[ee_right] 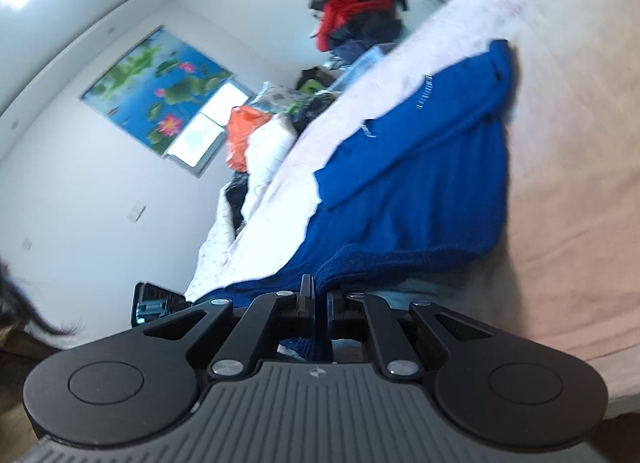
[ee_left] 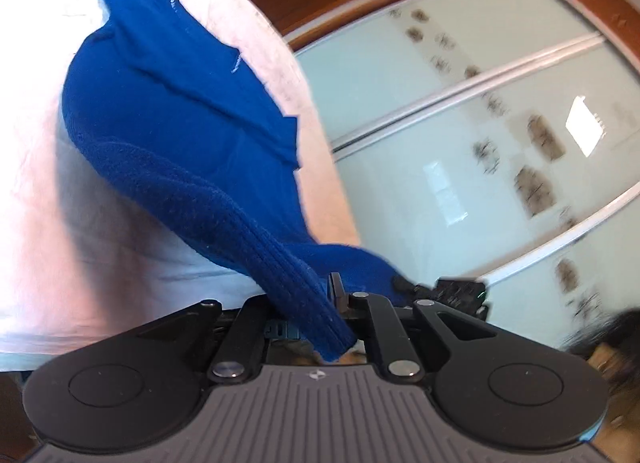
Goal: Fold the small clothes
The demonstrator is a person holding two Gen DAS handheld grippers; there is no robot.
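A small blue knit garment (ee_left: 172, 111) with a ribbed hem lies on a pale pink bed sheet (ee_left: 36, 183), its near edge lifted off the sheet. My left gripper (ee_left: 320, 303) is shut on the ribbed hem, which drapes over and hides its fingertips. The same blue garment (ee_right: 420, 175) stretches away in the right wrist view. My right gripper (ee_right: 318, 295) is shut on another spot of the hem, the cloth pinched between its black fingers (ee_right: 307, 291). Both views are tilted, and part of the other gripper (ee_left: 460, 291) shows at the right of the left wrist view.
Frosted sliding wardrobe doors (ee_left: 480, 123) with a wooden frame stand beyond the bed. A pile of clothes (ee_right: 356, 15) and an orange bag (ee_right: 244, 131) sit at the bed's far side. A pond picture (ee_right: 156, 91) hangs on the white wall.
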